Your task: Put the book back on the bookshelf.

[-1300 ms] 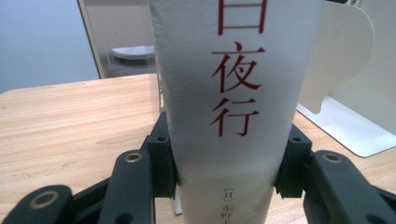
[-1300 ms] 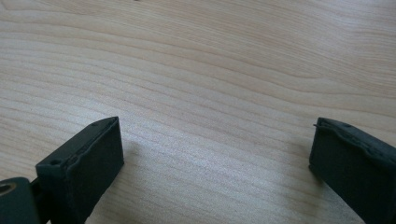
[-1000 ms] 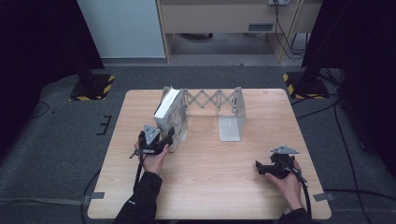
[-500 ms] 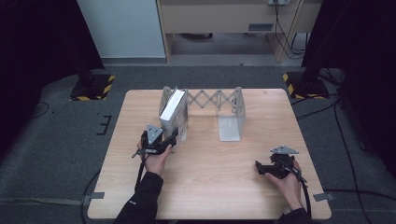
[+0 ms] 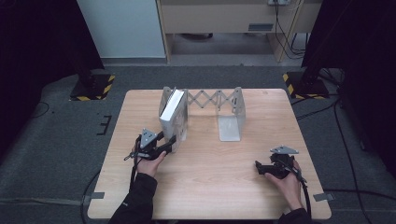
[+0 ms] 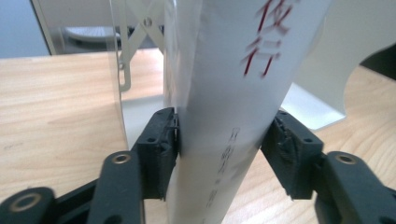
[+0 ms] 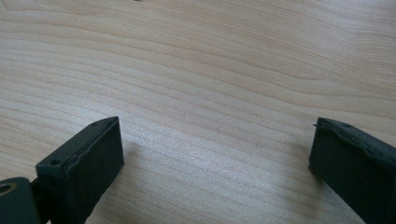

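A white book (image 5: 172, 113) stands on its lower edge on the table, against the left plate of a metal expanding book rack (image 5: 230, 125). My left gripper (image 5: 171, 142) reaches the book's near edge from the person's side. In the left gripper view the book's spine (image 6: 224, 93), printed with red and grey characters, sits between the fingers of my left gripper (image 6: 224, 140). The jaws have just been opening; the right pad (image 6: 289, 149) stands barely off the cover. My right gripper (image 5: 258, 168) rests low on the table at the near right, with the jaws of that gripper (image 7: 215, 149) wide apart over bare wood.
The rack's scissor lattice (image 5: 210, 99) spans the table's far middle, between its two upright plates. Bare wooden tabletop (image 5: 215, 186) lies between the two hands. Dark floor with cables surrounds the table, and a cabinet stands beyond it.
The book and my left gripper have shifted slightly to the right and toward the near side. The right gripper has kept still.
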Tool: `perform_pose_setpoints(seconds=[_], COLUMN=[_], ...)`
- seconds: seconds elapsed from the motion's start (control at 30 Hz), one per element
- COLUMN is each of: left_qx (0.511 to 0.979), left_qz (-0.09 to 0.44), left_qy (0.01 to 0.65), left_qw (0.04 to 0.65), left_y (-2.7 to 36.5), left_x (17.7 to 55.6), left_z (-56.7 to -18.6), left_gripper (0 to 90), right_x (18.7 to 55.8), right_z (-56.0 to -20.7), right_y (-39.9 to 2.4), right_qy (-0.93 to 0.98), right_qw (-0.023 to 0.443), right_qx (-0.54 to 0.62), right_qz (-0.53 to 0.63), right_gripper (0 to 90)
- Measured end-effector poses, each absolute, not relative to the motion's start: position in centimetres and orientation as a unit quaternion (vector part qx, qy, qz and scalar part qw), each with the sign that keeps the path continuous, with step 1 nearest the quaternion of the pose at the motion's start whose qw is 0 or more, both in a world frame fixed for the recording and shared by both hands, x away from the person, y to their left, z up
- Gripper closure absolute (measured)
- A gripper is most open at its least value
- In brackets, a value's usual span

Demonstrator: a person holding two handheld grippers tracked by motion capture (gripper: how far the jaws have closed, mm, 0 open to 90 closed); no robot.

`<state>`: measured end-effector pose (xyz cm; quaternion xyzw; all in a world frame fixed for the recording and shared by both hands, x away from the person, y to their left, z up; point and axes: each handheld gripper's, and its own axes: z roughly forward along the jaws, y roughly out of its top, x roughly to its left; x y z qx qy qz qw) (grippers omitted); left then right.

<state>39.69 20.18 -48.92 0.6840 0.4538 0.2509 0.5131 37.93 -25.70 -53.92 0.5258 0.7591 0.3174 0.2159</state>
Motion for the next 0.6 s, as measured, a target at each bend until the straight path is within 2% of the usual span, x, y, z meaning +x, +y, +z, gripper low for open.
perform_pose_setpoints(seconds=[0.6], left_qx=[0.685], left_qz=[0.258], left_qy=[0.452], left_qw=[0.510], left_y=[18.0], left_x=[40.8], left_z=[-48.9], left_gripper=[44.6], right_x=[37.9], right_z=[-53.9], right_y=[-25.7], right_qy=[0.759], right_qw=[0.216], right_qx=[0.525], right_qz=[0.317], right_gripper=[3.4])
